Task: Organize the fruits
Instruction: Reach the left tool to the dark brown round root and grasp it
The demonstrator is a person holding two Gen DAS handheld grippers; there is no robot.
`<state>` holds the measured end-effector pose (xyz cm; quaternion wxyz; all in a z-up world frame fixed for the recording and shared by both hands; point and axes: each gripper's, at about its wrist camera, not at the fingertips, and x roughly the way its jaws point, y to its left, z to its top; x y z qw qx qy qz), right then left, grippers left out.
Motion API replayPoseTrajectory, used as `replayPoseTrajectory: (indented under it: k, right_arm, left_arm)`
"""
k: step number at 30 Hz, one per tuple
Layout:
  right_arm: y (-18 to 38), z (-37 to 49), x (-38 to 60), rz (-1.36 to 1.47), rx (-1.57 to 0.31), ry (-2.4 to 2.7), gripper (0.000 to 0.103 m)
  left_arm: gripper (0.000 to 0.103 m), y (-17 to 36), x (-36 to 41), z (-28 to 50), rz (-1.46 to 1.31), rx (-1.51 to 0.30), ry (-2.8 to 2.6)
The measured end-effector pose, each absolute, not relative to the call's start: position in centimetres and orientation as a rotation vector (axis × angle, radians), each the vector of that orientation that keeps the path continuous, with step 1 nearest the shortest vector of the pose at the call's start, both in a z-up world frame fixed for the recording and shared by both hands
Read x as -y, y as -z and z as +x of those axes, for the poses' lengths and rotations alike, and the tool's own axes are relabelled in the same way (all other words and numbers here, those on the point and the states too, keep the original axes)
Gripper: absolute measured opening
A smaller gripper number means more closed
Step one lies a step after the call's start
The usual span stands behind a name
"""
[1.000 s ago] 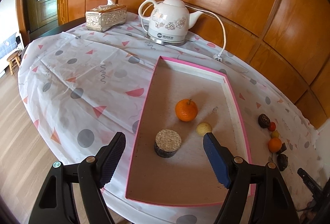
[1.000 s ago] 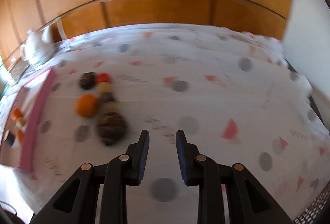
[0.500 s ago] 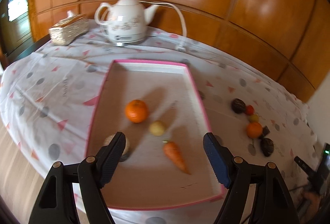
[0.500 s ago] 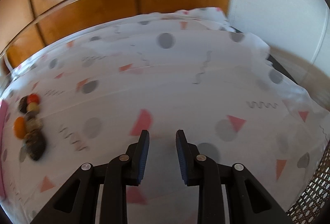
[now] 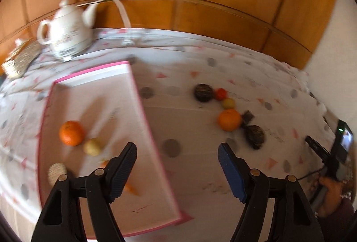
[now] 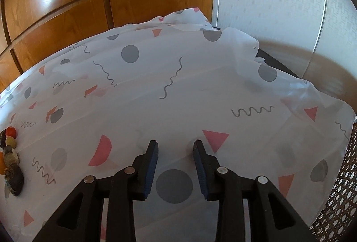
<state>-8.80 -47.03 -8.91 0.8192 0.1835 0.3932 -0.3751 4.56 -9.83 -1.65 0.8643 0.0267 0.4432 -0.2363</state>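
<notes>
- The left gripper (image 5: 177,152) hung over the pink-rimmed tray's (image 5: 142,108) right edge, fingers spread and just narrowing, nothing between them.
- The right gripper (image 6: 175,149) hovered over the patterned tablecloth (image 6: 200,90), fingers slightly parted, just widening, empty.
- Loose fruits (image 5: 229,119) lay clustered right of the tray.

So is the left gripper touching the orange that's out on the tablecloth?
Apart. The left wrist view shows the left gripper open and empty, with bare tablecloth between its fingertips and the orange.
</notes>
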Motion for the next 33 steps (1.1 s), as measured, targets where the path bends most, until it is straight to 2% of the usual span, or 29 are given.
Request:
replayPoseTrajectory:
  k: [7,18,29,30,31,33]
  right_arm:
    - [9.0,-8.8,47.0,0.390,-0.825,0.795,0.037]
    - [8.9,-9.1,47.1,0.405,-0.803,0.790,0.039]
    - [8.8,-9.3,47.2,0.422,-0.782,0.801,0.039]
    - [8.8,-9.3,47.2,0.422,-0.782,0.801,0.039]
    - [8.8,-9.3,47.3,0.422,-0.782,0.801,0.040]
    - [8.7,-9.2,47.2,0.420,-0.783,0.799,0.041]
  left_arm:
    - [0.064,2.8,15.4,4.7,0.086,-1.020,0.689]
    - [0.064,6.0,22.4,5.8,0.078,-1.145,0.728]
    - [0.063,7.9,26.6,5.9,0.138,-1.146,0.661]
    - [0.062,8.0,26.8,5.9,0.141,-1.146,0.657]
    - [0.056,8.2,26.9,5.9,0.143,-1.145,0.655]
    - [0.050,8.7,27.1,5.9,0.157,-1.146,0.649]
